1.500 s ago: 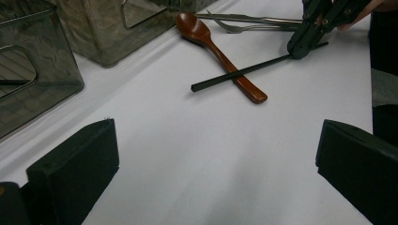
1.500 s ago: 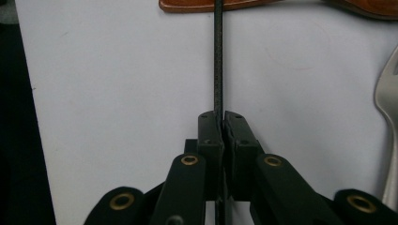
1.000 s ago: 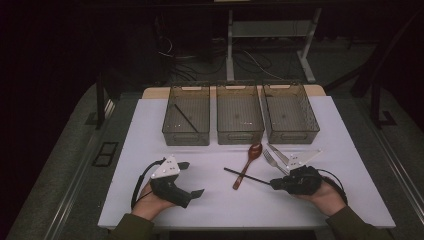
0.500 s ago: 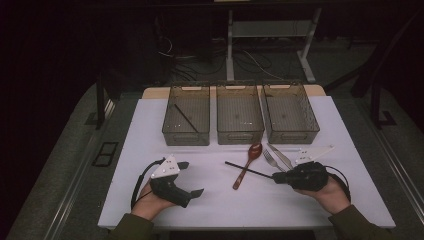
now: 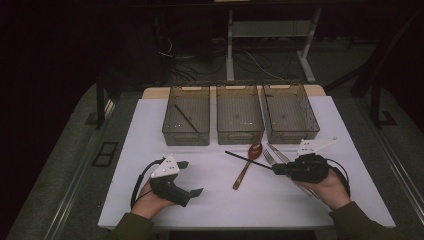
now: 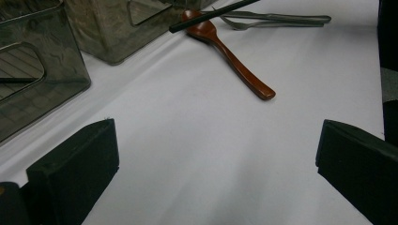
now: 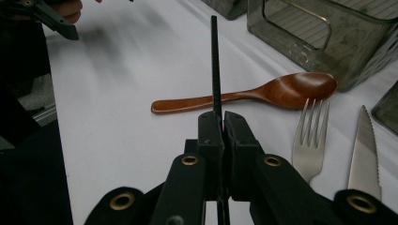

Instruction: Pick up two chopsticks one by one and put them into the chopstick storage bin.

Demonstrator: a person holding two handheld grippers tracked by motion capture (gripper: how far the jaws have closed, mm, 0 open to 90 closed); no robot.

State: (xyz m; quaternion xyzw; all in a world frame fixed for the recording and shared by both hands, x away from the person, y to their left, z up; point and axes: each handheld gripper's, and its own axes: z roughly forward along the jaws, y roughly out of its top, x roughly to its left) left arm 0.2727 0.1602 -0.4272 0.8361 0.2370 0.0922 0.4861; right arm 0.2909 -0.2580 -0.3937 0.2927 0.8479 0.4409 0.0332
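My right gripper (image 5: 276, 170) (image 7: 222, 120) is shut on one end of a thin black chopstick (image 5: 248, 160) (image 7: 215, 61). The stick points left over a brown wooden spoon (image 5: 245, 169) (image 7: 263, 93) (image 6: 234, 61) and shows in the left gripper view as a chopstick (image 6: 211, 15) above the spoon's bowl. A metal fork (image 5: 269, 157) (image 7: 309, 140) and a knife (image 5: 280, 154) (image 7: 364, 150) lie just right of the spoon. My left gripper (image 5: 191, 178) (image 6: 216, 173) rests at the front left, open, with bare table between its jaws.
Three clear bins stand in a row at the back: the left bin (image 5: 168, 131), holding another black chopstick (image 5: 186, 118), the middle bin (image 5: 240, 136) and the right bin (image 5: 292, 135). The white table top (image 5: 220, 200) ends close to both hands.
My right gripper has carried the chopstick a little away from the person, towards the bins, so its tip sits higher in the high view. The left gripper has stayed put.
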